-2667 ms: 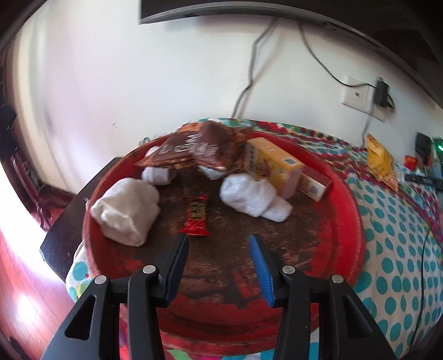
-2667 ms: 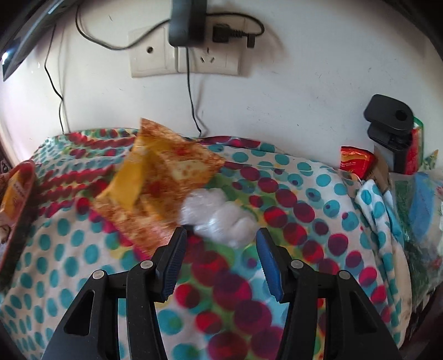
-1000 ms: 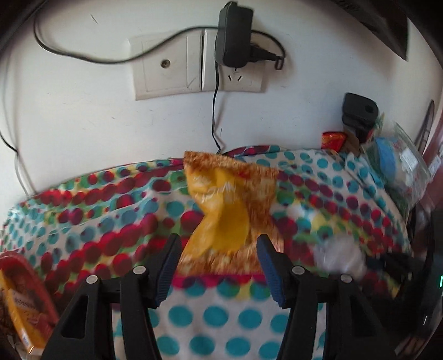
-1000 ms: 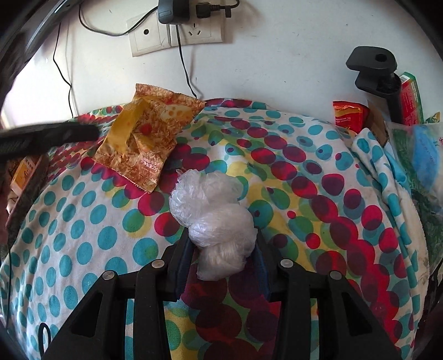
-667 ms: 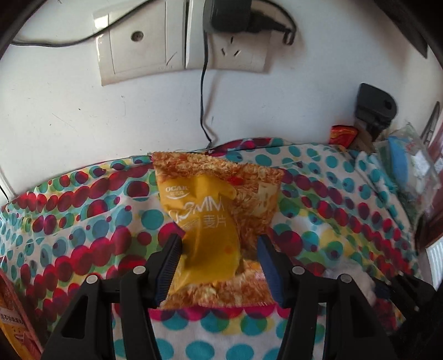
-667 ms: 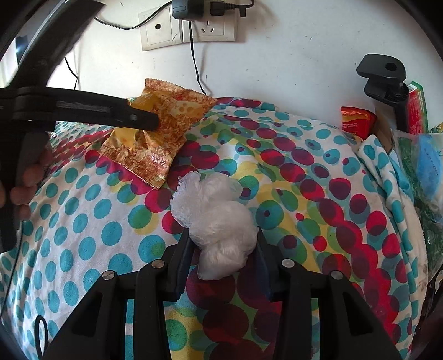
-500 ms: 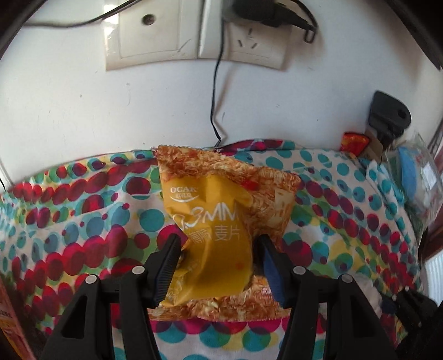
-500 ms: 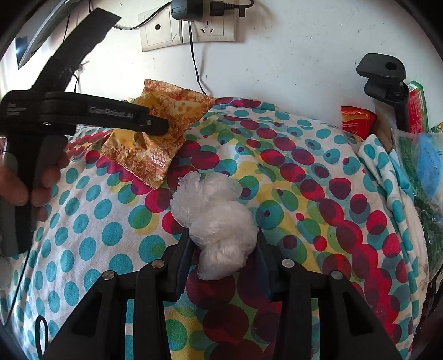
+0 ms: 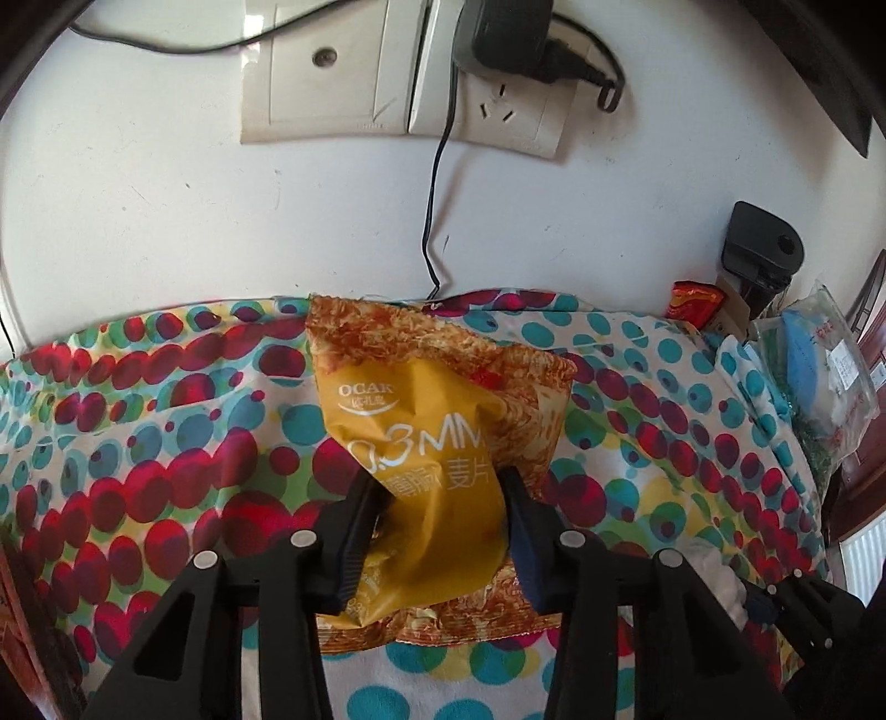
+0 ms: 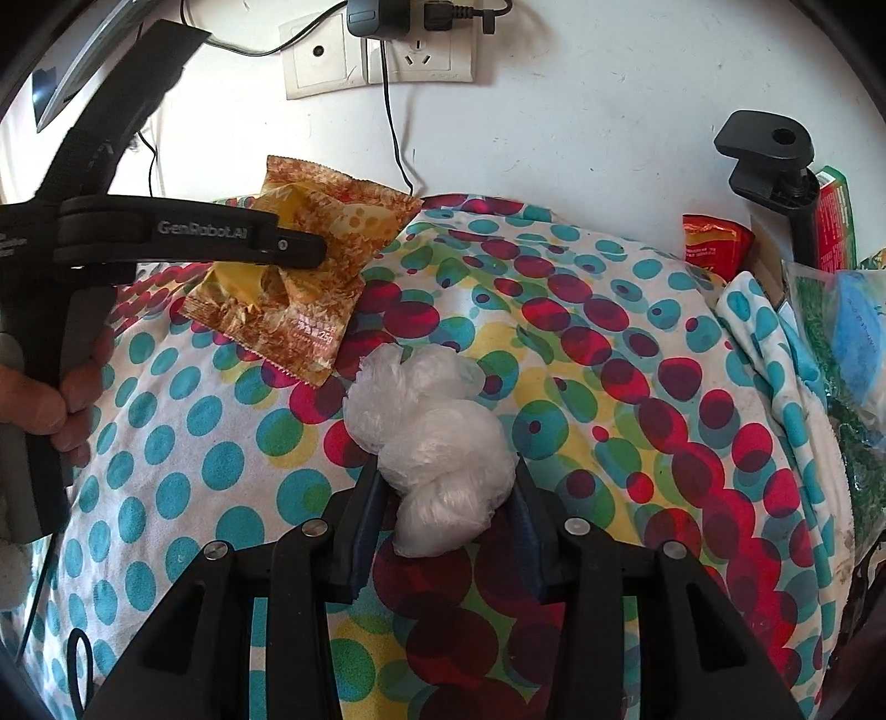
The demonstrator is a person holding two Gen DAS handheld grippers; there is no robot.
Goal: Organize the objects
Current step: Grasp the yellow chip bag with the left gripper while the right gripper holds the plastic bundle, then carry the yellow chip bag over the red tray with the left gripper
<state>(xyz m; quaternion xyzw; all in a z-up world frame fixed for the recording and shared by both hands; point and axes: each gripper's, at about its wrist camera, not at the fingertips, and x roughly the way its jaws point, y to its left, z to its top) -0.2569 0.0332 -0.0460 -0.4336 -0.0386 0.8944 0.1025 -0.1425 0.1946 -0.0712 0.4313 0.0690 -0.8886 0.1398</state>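
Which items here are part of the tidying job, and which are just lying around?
In play:
- yellow-orange crinkled snack packet, left tongs closing on it
- white bunched plastic bag, gripped in right tongs

Lying about:
- black plug-in charger
- small red packet
- black clamp mount

Both wrist views close, angled down toward wall; share snack packet [image 9: 437, 443], wall socket [image 10: 382, 55].

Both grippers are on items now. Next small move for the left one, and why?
Probably finish the squeeze, then lift. The left gripper is closing with the yellow snack packet between its fingers, its waist already crumpling, but the packet lies on the dotted cloth. The right gripper is clamped on the white plastic bundle.
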